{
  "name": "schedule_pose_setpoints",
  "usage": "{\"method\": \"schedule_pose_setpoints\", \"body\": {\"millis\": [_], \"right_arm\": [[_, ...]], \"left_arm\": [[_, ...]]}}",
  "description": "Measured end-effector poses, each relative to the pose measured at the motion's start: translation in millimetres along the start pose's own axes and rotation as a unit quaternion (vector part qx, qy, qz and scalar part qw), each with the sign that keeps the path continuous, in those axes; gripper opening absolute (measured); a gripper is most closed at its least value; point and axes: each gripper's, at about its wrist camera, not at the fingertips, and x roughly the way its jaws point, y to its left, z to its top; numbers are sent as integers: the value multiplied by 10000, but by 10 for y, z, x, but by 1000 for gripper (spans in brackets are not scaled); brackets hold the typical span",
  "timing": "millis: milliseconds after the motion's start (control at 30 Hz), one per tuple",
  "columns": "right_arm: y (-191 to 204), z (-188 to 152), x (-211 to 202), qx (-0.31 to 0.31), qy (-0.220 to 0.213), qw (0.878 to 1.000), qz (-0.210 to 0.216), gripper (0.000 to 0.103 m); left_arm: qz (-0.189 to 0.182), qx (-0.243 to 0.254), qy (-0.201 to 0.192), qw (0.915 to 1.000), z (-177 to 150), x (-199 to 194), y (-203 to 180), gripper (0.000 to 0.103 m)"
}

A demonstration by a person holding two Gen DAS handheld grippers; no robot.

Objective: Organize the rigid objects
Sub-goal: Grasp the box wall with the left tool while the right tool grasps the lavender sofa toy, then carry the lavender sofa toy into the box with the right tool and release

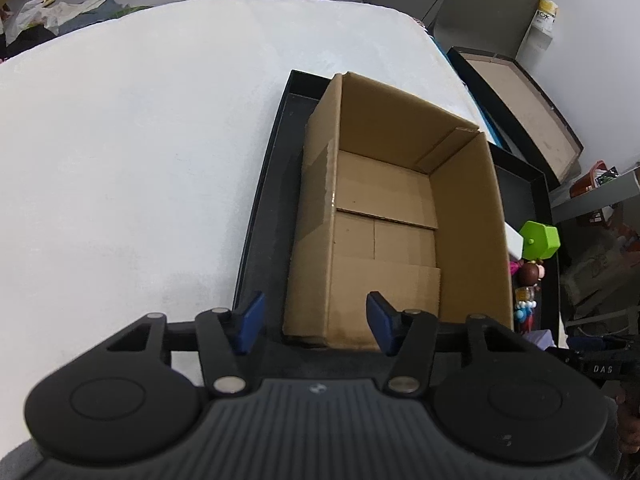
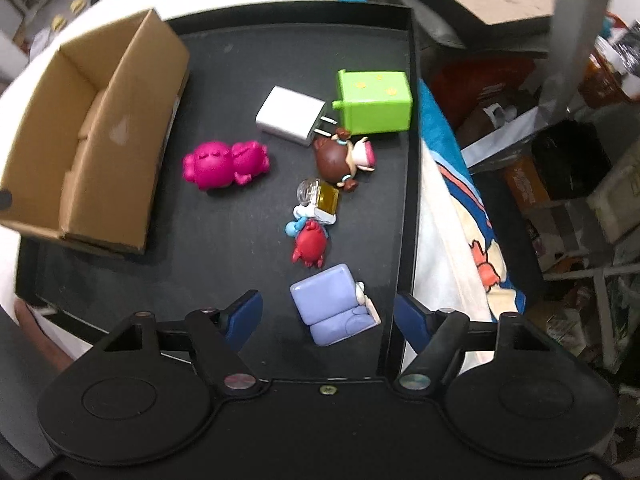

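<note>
An open, empty cardboard box [image 1: 384,208] [image 2: 92,132] stands at the left end of a black tray [image 1: 264,220] [image 2: 240,60]. My left gripper [image 1: 316,320] is open, its blue pads astride the box's near left wall without touching it. To the right of the box, on the tray, lie a magenta figure [image 2: 224,164], a white charger [image 2: 290,116], a green cube [image 2: 374,102] [image 1: 540,240], a brown-haired doll [image 2: 340,158], a gold and clear piece [image 2: 320,196] and a red crab toy [image 2: 310,242]. My right gripper [image 2: 328,314] is open around a lilac sofa toy [image 2: 334,304], with gaps at both pads.
The tray rests on a white tabletop [image 1: 140,140]. A second black lid with a brown inside [image 1: 520,108] leans beyond the table's right edge. A cartoon-print cloth [image 2: 452,216] and cluttered shelves [image 2: 560,184] border the tray's right rim.
</note>
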Motion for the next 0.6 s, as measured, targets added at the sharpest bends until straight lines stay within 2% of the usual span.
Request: {"method": "schedule_pose_setpoints", "body": {"millis": [67, 233, 300, 333, 400, 500, 600], "right_arm": [[40, 33, 67, -220, 102, 9996, -141, 71], [184, 71, 189, -899, 227, 9947, -437, 70], [215, 72, 231, -1060, 292, 9928, -486, 69], [229, 65, 264, -1143, 347, 9916, -505, 67], [251, 40, 356, -1284, 526, 9886, -589, 54], [293, -24, 431, -1505, 619, 9838, -747, 47], [279, -55, 363, -1467, 523, 9862, -565, 46]], "left_arm": [[50, 12, 60, 10000, 10, 57, -6, 43], [89, 87, 173, 9998, 7, 128, -20, 37], [138, 78, 209, 9997, -2, 159, -16, 29], [166, 97, 225, 9996, -12, 180, -16, 24], [122, 39, 308, 9994, -7, 217, 5, 16], [156, -34, 279, 9995, -19, 194, 27, 15], [220, 179, 192, 9994, -73, 152, -36, 15]]}}
